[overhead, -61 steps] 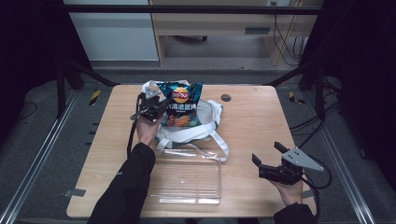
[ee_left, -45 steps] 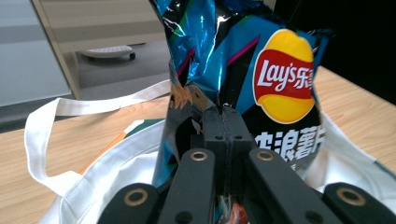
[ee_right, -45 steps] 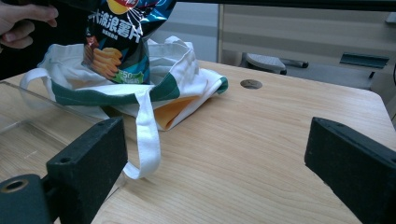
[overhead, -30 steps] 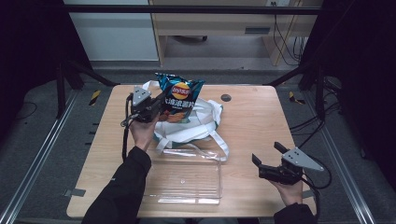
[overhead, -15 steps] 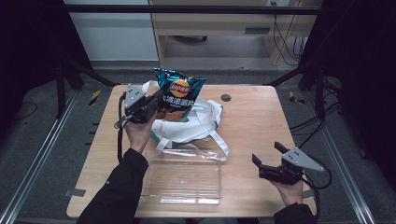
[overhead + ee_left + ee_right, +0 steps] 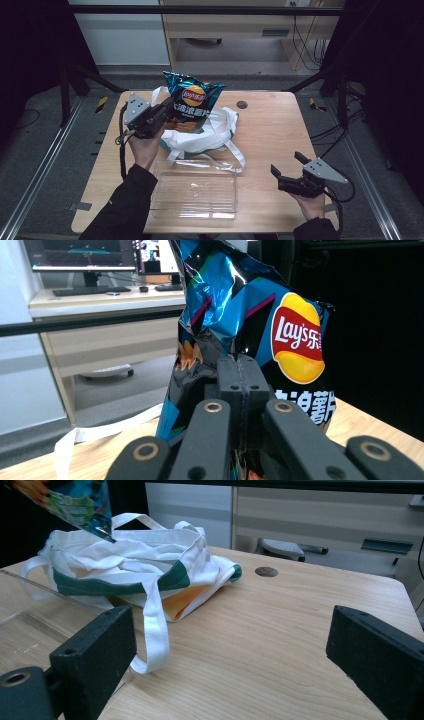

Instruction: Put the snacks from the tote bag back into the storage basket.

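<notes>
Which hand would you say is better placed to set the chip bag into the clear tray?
Left. The left gripper is shut on the chip bag, above the tote bag beside the clear tray. The right gripper is open, holding nothing.

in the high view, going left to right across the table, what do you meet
left gripper shut on the blue crisp bag → white cloth tote bag with green trim → small dark round hole in the wooden tabletop → open right gripper
</notes>
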The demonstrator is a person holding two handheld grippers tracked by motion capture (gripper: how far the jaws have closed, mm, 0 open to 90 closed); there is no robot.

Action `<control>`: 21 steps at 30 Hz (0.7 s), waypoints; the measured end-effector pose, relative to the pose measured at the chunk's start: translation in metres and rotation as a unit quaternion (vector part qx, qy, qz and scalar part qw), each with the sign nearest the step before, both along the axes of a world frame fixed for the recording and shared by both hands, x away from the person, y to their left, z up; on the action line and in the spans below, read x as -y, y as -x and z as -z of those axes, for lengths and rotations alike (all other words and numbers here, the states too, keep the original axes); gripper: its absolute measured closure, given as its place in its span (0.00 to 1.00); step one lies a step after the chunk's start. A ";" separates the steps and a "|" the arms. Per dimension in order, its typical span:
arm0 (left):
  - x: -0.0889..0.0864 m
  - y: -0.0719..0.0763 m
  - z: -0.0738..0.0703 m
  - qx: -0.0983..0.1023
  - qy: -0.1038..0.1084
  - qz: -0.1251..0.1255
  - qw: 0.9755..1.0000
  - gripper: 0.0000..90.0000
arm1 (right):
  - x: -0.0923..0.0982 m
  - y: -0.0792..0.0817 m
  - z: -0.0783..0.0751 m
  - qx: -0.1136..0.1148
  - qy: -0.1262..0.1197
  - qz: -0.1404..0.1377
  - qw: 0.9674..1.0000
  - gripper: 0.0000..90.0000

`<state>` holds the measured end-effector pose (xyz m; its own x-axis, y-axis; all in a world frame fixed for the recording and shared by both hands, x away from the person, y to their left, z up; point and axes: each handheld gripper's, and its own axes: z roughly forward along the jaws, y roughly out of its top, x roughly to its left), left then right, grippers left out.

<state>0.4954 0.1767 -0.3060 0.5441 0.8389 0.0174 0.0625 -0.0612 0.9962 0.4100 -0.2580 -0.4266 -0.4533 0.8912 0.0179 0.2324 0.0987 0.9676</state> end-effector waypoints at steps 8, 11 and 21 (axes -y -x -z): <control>-0.003 0.032 -0.005 0.004 0.007 0.015 1.000 1.00 | 0.000 0.001 -0.001 0.002 0.003 0.001 1.000 0.07; -0.003 0.045 -0.007 0.008 0.005 0.021 1.000 1.00 | 0.000 0.002 -0.001 0.002 0.001 0.002 1.000 0.07; -0.002 0.079 -0.005 0.009 -0.004 0.027 1.000 1.00 | 0.001 0.002 0.000 0.001 0.007 0.005 1.000 0.07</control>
